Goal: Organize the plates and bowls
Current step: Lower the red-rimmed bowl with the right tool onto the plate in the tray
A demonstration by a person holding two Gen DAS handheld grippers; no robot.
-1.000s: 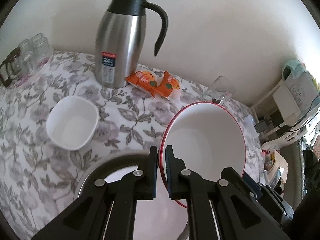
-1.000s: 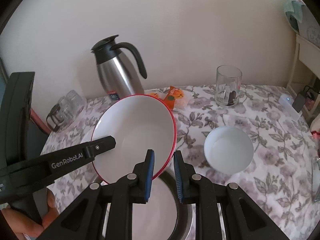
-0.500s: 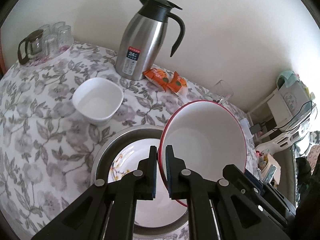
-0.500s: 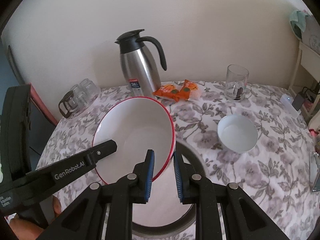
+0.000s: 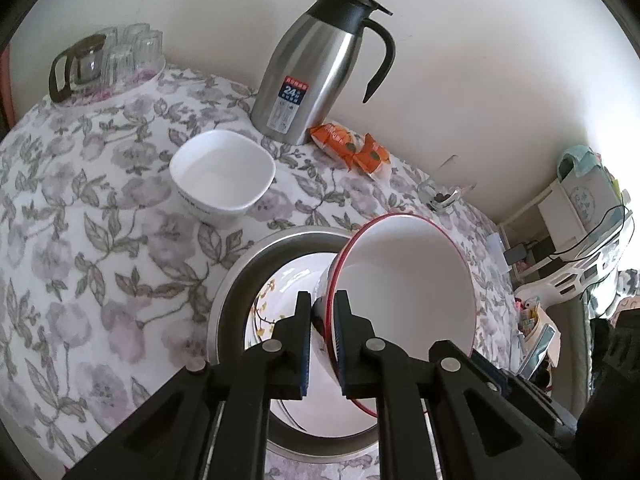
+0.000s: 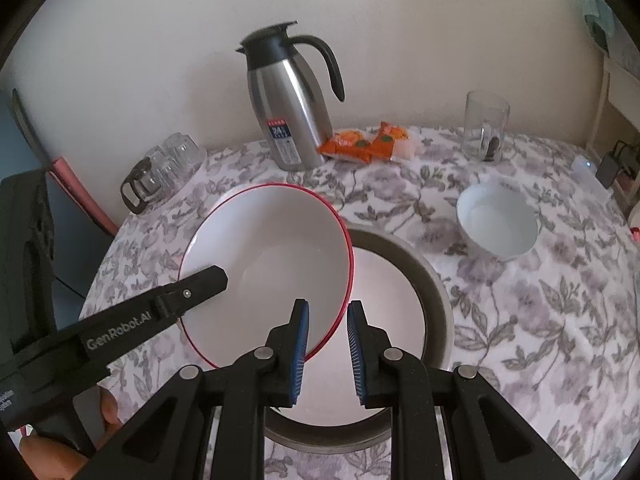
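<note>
- One desk (image 5: 80,240) under a flowered cloth carries everything. The task's things sit near its middle, so you need no long reach.
- Next in size is the steel basin (image 5: 232,276), which holds a white plate (image 5: 276,304) with a flower print lying flat in its bottom.
- Your red-rimmed bowl (image 5: 404,292) hangs tilted above that plate, empty and clear of the basin wall. It looks about to be nested there. Level it first, lower it straight down onto the plate, and let go only once its foot rests.
- Well behind stands the steel flask (image 5: 316,68). It is out of your path.
- On the cloth beside the basin sits the small white bowl (image 5: 222,178), empty too. It is likely the next piece to stack.
- Far back by the wall, the glass mug (image 6: 486,126) has something small and dark in it; what it is cannot be told.
- Your left tongs (image 5: 323,296) are nearly closed, pinching the bowl's rim.
- Your right tongs (image 6: 328,306) stand narrow astride the opposite rim. A sliver shows at one pad, so whether they truly grip cannot be told. Check that before trusting them with the weight.
</note>
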